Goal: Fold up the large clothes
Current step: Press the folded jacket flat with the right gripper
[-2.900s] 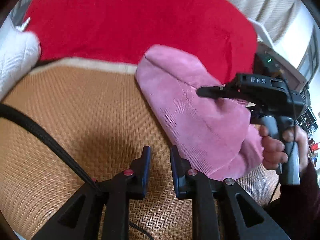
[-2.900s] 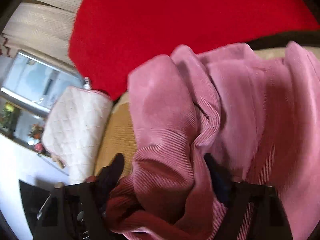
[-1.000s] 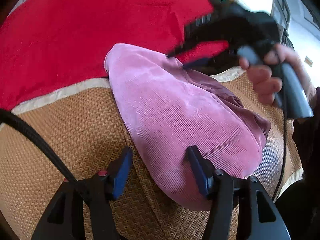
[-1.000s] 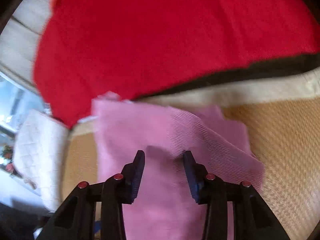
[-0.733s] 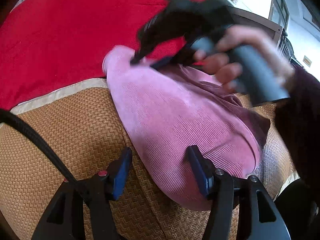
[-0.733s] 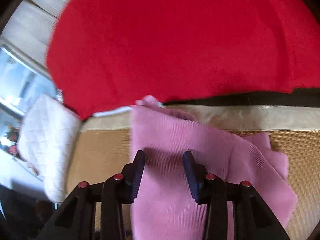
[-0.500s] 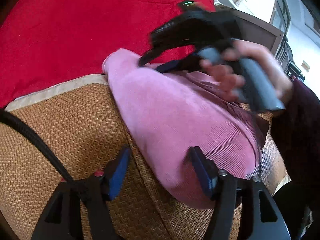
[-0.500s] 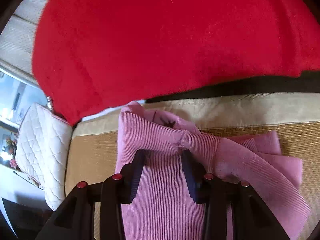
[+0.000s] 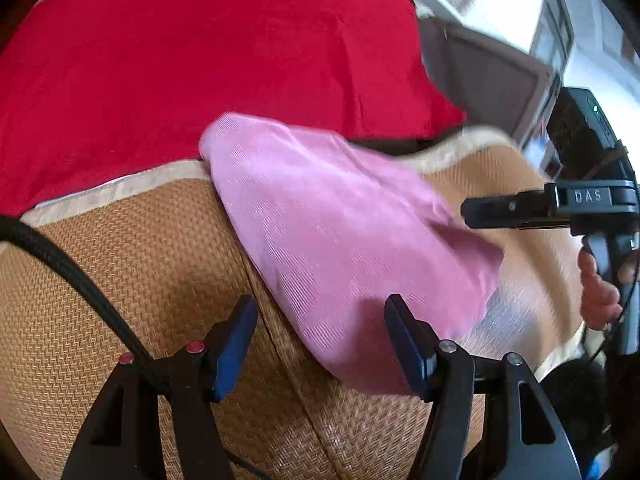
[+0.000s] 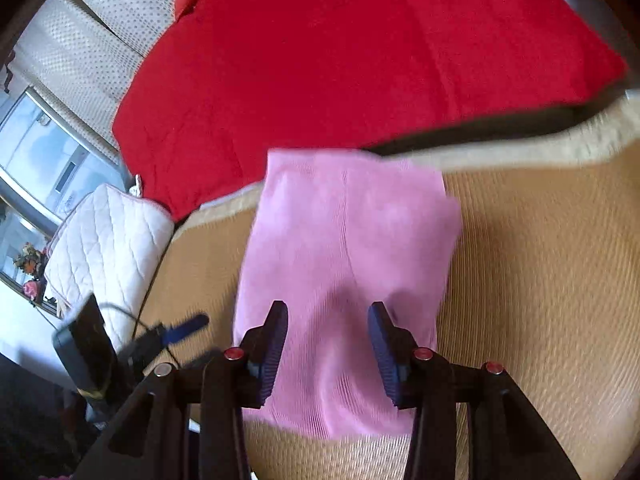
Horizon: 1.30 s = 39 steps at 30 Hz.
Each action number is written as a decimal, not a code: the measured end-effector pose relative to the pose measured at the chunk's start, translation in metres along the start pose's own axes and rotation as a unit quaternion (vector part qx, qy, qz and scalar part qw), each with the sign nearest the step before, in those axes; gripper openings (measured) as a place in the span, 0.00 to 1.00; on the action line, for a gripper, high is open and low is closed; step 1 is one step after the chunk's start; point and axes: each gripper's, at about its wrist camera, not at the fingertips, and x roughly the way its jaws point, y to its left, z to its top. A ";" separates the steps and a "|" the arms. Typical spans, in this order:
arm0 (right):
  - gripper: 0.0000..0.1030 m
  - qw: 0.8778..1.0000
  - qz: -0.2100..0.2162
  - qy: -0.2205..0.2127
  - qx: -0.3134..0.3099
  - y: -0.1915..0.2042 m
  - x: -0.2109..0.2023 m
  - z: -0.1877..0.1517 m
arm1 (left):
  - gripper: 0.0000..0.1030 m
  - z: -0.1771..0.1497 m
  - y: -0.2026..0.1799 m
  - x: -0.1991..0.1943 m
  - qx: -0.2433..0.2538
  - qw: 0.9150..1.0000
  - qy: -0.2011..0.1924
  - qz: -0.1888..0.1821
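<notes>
pink corduroy garment (image 10: 344,264) lies folded on the woven mat (image 10: 540,280), its far end at the mat's back edge against the red blanket (image 10: 360,60), long axis running back to front. it looks soft, light and limp; best pinched at a near corner. left gripper (image 9: 320,340) and right gripper (image 10: 328,340) both gape, holding nothing.

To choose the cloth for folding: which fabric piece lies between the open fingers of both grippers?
The pink ribbed garment, folded on the woven mat; the red blanket lies farther behind.
</notes>
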 end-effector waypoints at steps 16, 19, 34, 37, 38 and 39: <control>0.41 0.999 -0.022 -0.040 0.014 -0.007 0.003 0.002 | 0.71 -0.010 -0.017 0.007 0.045 0.998 0.003 0.051; 0.41 0.999 -0.017 -0.038 0.020 -0.009 0.020 0.014 | 0.71 -0.011 -0.018 0.008 0.047 0.997 0.000 0.053; 0.38 0.999 -0.019 -0.022 0.038 -0.019 0.042 -0.003 | 0.71 -0.013 -0.028 0.003 0.061 0.994 -0.008 0.085; 0.39 0.999 -0.014 -0.038 0.032 -0.022 0.018 -0.011 | 0.71 -0.014 -0.030 0.004 0.061 0.994 -0.008 0.091; 0.40 0.999 -0.010 -0.042 0.029 -0.022 0.007 -0.015 | 0.71 -0.014 -0.031 0.003 0.062 0.994 -0.009 0.093; 0.40 0.999 -0.009 -0.045 0.027 -0.022 0.004 -0.017 | 0.71 -0.014 -0.031 0.003 0.063 0.994 -0.010 0.094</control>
